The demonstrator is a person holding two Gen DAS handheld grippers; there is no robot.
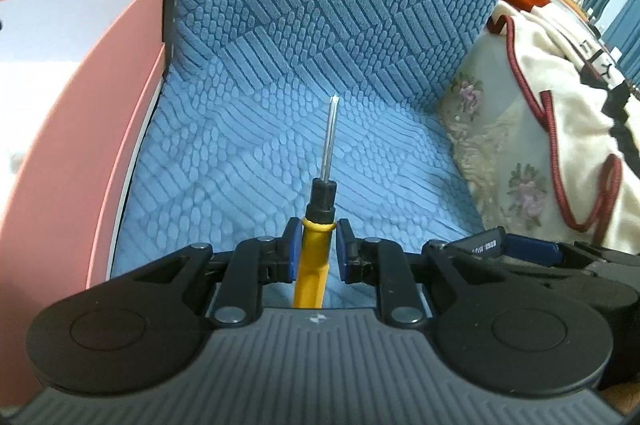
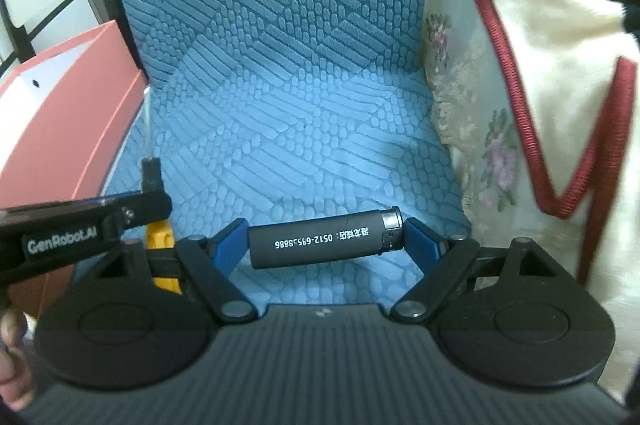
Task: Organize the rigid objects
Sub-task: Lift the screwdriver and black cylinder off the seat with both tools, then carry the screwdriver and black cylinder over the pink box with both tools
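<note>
Screwdriver (image 1: pixel 316 245): yellow handle, black collar, bare shank pointing away; held off the blue textured seat cover (image 1: pixel 248 153), nothing beneath it.
Left gripper (image 1: pixel 316 249): jaws nearly closed, blue pads clamped on the yellow handle.
Lighter (image 2: pixel 324 243): black, printed digits, metal cap at right; lies crosswise between the pads.
Right gripper (image 2: pixel 324 245): jaws wide, pinching the lighter end to end.
Step in hand (judged): carrying both items toward the pink box (image 1: pixel 80 85).
Handling advice: keep the shank tip above the box wall; keep the lighter level, since an end-to-end pinch may slip.
Obstructions: box wall close at left; the two grippers nearly side by side, risk of knocking.
Surroundings: cream floral cushion (image 2: pixel 492 145), red-trimmed cream cloth (image 2: pixel 560 65) at right.
</note>
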